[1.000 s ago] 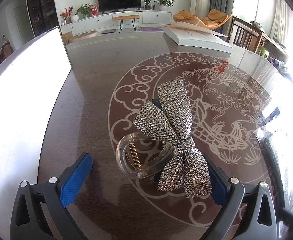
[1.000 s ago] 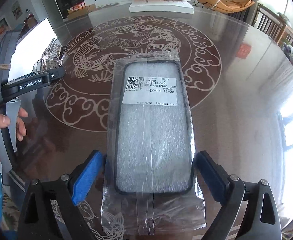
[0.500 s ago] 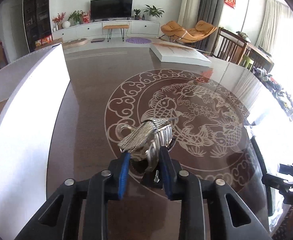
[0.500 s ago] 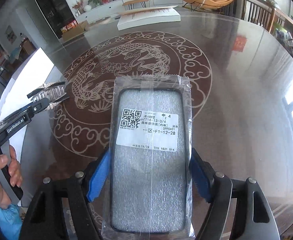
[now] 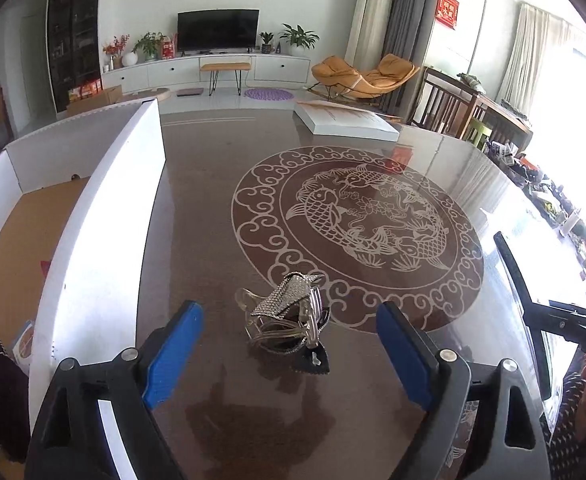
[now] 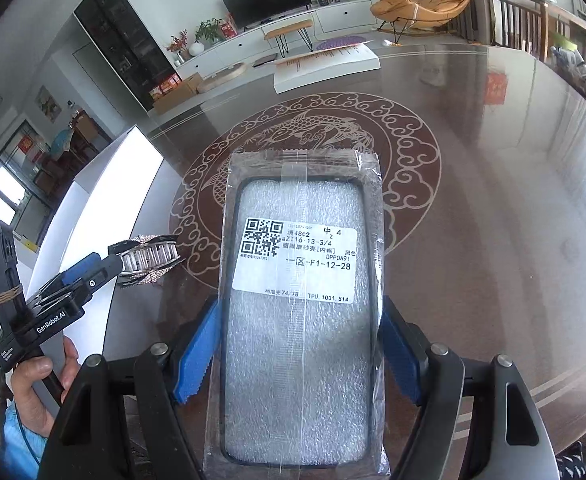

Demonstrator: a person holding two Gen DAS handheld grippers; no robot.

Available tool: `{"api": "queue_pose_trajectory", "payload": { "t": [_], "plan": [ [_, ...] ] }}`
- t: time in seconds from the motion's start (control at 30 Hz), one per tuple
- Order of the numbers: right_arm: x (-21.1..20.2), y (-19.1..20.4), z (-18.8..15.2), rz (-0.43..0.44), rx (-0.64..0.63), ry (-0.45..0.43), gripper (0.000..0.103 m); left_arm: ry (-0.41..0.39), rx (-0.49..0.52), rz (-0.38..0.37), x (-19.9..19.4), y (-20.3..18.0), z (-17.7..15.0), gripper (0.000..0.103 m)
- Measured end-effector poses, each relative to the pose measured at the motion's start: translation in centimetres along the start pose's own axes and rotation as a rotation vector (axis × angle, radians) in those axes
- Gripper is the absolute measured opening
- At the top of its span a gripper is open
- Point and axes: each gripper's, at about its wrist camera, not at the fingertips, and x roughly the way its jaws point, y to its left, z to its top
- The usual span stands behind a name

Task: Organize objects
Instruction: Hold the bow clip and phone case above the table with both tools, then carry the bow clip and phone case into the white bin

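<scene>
A clear hair claw clip with a rhinestone bow (image 5: 289, 316) lies on the dark table, between and just ahead of my left gripper's (image 5: 289, 344) open blue fingers, untouched. In the right wrist view the clip (image 6: 149, 258) sits at the tip of the left gripper (image 6: 89, 276). My right gripper (image 6: 299, 354) is shut on a phone case in a clear bag with a white label (image 6: 299, 300), held above the table. The right gripper's edge shows at the right of the left wrist view (image 5: 565, 320).
A white open box with a cardboard floor (image 5: 93, 216) stands along the table's left side. A flat white box (image 5: 349, 122) lies at the far edge. The table has a round fish inlay (image 5: 365, 220). Chairs stand at the right.
My left gripper was shut on the bow clip half a second ago; it has opened and the clip now lies on the table. My right gripper has closed on the phone case and lifted it.
</scene>
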Motion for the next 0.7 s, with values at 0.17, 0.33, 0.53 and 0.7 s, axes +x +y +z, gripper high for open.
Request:
{"api": "queue_pose_trajectory", "payload": {
  "t": [0.17, 0.33, 0.53, 0.7],
  "plan": [
    [-0.5, 0.2, -1.5, 0.021, 0.000, 0.000, 0.075, 0.034, 0.010, 0.052, 2.2, -0.5, -0.8, 0.089],
    [-1.4, 0.6, -2.2, 0.029, -0.015, -0.013, 0.075, 0.150, 0.029, 0.114, 6.0, -0.8, -1.9, 0.089],
    [-2.1, 0.1, -2.8, 0.022, -0.015, -0.025, 0.075, 0.074, -0.004, 0.065, 5.7, -0.1, -2.9, 0.051],
    [-1.6, 0.8, -2.4, 0.014, -0.027, -0.006, 0.075, -0.003, -0.095, -0.037, 1.4, -0.1, -1.5, 0.051]
  ]
}}
